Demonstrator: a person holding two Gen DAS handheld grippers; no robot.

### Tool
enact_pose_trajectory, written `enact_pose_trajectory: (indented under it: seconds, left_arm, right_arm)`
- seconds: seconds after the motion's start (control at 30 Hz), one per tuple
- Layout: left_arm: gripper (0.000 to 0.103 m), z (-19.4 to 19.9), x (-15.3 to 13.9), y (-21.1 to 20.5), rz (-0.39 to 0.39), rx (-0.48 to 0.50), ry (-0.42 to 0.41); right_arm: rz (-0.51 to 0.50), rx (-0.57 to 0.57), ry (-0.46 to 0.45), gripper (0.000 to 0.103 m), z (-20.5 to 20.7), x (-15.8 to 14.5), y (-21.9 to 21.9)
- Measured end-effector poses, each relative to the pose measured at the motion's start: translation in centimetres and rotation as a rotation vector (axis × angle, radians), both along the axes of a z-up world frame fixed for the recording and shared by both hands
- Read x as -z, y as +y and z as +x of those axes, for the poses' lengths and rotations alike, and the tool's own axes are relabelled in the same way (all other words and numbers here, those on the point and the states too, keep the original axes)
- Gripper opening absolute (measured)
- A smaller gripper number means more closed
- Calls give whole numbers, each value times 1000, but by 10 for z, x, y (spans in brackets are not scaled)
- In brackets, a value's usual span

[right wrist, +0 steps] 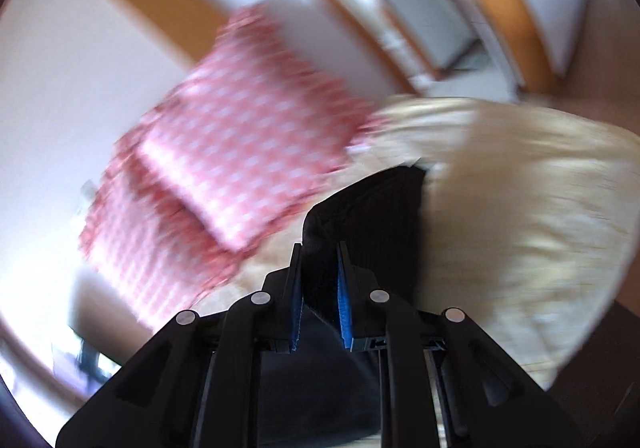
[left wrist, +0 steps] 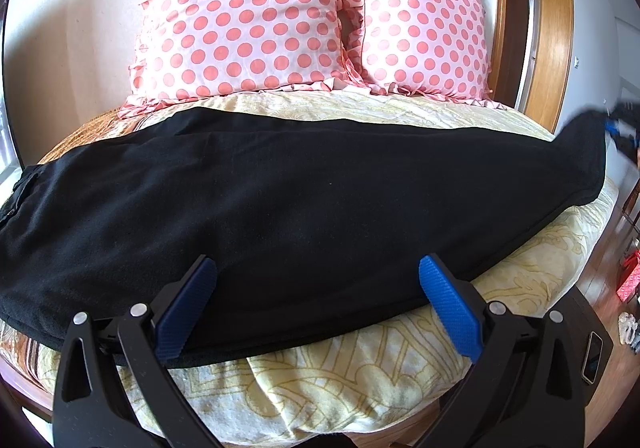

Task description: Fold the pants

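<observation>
Left wrist only: whole black pants (left wrist: 300,199) across bed (left wrist: 520,280), left claw (left wrist: 318,268) wide. Right wrist only: right claw (right wrist: 320,276) clamping pants hem.

pants (left wrist: 320,191): matt black knit cloth
pillows (left wrist: 248,15): satiny dotted cloth
bed cover (left wrist: 360,368): soft patterned cloth
tool pads (left wrist: 448,308): ribbed blue plastic
door frame (left wrist: 552,27): glossy wood

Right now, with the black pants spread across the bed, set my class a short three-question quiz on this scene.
1. True or false: the left hand-held gripper is clamped on the black fabric pants.
2. What does the right hand-held gripper hold?
3. The two ruffled pillows show: A stripes, B pink polka dots, C plain white?

Key: 1 false, its jaws stand open; 2 an end of the pants; 3 B.
</observation>
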State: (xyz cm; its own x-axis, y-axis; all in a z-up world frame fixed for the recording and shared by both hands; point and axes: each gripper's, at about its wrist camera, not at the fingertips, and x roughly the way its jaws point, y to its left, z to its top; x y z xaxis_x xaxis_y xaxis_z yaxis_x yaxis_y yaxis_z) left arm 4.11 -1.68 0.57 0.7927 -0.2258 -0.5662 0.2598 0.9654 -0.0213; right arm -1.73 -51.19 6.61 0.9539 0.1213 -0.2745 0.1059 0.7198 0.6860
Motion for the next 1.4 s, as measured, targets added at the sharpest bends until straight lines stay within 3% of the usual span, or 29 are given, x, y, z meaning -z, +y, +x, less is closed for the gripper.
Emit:
enact_pose_trajectory:
  seconds: [0.17,0.27,0.37,0.43,0.5,0.57,0.67,0.77,0.9,0.97,1.03,1.17,1.27,1.4]
  left_arm:
    - [101,0,2,0,4,-5,-5]
    - [101,1,2,0,5,-11,-6]
    - [101,1,2,0,5,-14,-9]
    - [101,1,2,0,5,-14,-11]
    - [101,1,3,0,7,-11,-12]
    - [101,1,3,0,9,-6,-13]
    - [101,1,4,1,6,-6,-17]
    - [101,2,4,0,5,-13,-22]
    - [101,2,5,0,-4,-8,-21]
    - [101,2,4,-1,-7,-9,-20]
    - [101,1,4,0,-10,-7,-15]
    - [101,-10,-1,13,-45,-27,-28]
    - [101,-17,-8,31,-87,-66,-45]
    - [101,-22,-17,52,-138,-132,-83]
  right_arm:
    - [-92,-346,-104,16,49,-37,126]
    - [-108,-569,-127,16,74,-33,211]
    - [-129,-753,-63,15,93,-5,283]
    - [-175,-842,53,15,107,28,329]
    - [-202,-872,159,15,114,59,353]
    - [-188,-868,176,15,117,66,355]
    - [-186,-834,108,15,111,54,347]
    - [-252,-854,124,15,108,55,357]
    - [-165,-835,19,15,98,43,347]
    - [-269,-870,80,15,102,50,366]
    - [-252,-910,131,15,106,63,375]
    - [-209,-896,62,15,102,58,370]
    - [-250,-908,22,15,95,49,378]
    - [-287,-914,36,15,101,58,395]
